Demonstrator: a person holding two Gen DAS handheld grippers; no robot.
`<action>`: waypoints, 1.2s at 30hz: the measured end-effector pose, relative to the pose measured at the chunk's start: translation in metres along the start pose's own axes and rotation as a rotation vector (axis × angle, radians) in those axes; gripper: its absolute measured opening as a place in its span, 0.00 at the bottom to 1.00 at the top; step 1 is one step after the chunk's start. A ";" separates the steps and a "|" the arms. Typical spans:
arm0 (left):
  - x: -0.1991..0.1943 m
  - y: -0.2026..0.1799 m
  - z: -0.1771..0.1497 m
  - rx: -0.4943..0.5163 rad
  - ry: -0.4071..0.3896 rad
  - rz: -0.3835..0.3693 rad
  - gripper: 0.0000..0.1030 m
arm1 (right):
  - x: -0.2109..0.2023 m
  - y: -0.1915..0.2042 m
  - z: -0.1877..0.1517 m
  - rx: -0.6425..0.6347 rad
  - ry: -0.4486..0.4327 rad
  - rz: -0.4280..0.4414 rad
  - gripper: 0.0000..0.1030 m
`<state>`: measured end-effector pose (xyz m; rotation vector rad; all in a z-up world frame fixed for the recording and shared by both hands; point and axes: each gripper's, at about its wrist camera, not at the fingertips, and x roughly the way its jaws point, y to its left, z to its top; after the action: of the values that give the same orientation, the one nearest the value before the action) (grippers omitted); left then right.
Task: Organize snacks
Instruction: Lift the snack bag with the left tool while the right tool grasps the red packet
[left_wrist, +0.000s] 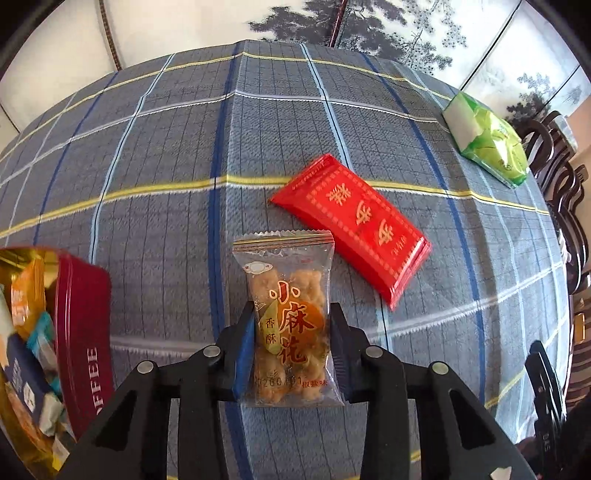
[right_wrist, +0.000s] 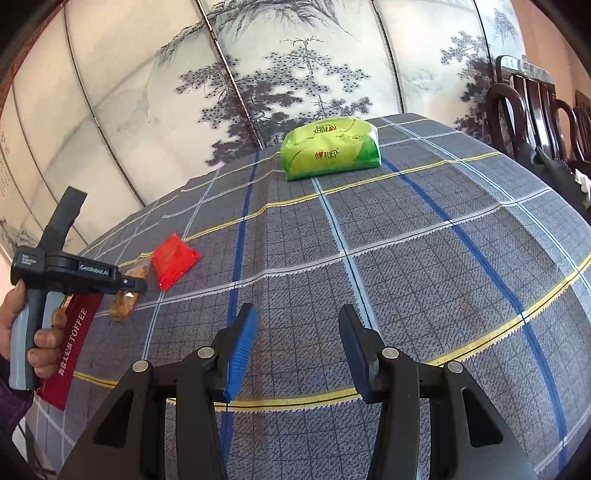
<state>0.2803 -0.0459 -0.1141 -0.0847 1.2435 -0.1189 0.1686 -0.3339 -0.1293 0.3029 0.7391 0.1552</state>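
Note:
My left gripper (left_wrist: 291, 314) is shut on a clear packet of fried dough twists (left_wrist: 290, 317), held over the plaid tablecloth. The packet also shows in the right wrist view (right_wrist: 127, 295), gripped by the left tool (right_wrist: 77, 275). A red snack packet (left_wrist: 352, 229) lies just beyond and right of it, also seen in the right wrist view (right_wrist: 173, 260). A dark red toffee tin (left_wrist: 83, 332) holding several wrapped snacks stands at the left. My right gripper (right_wrist: 299, 317) is open and empty above the cloth.
A green tissue pack (right_wrist: 330, 147) lies near the table's far edge, also at the right in the left wrist view (left_wrist: 487, 140). Dark wooden chairs (right_wrist: 535, 110) stand at the right. A painted folding screen (right_wrist: 258, 74) stands behind the table.

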 end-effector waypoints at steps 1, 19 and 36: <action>-0.009 -0.001 -0.011 0.022 -0.030 0.011 0.31 | 0.000 -0.001 0.000 0.005 0.002 -0.001 0.46; -0.142 0.038 -0.124 0.168 -0.243 -0.014 0.32 | 0.033 0.095 0.015 -0.343 0.128 0.092 0.54; -0.171 0.093 -0.134 0.094 -0.309 0.042 0.32 | 0.164 0.192 0.058 -0.628 0.271 0.086 0.64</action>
<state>0.1037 0.0694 -0.0088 0.0047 0.9289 -0.1229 0.3217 -0.1251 -0.1314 -0.2921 0.9046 0.5041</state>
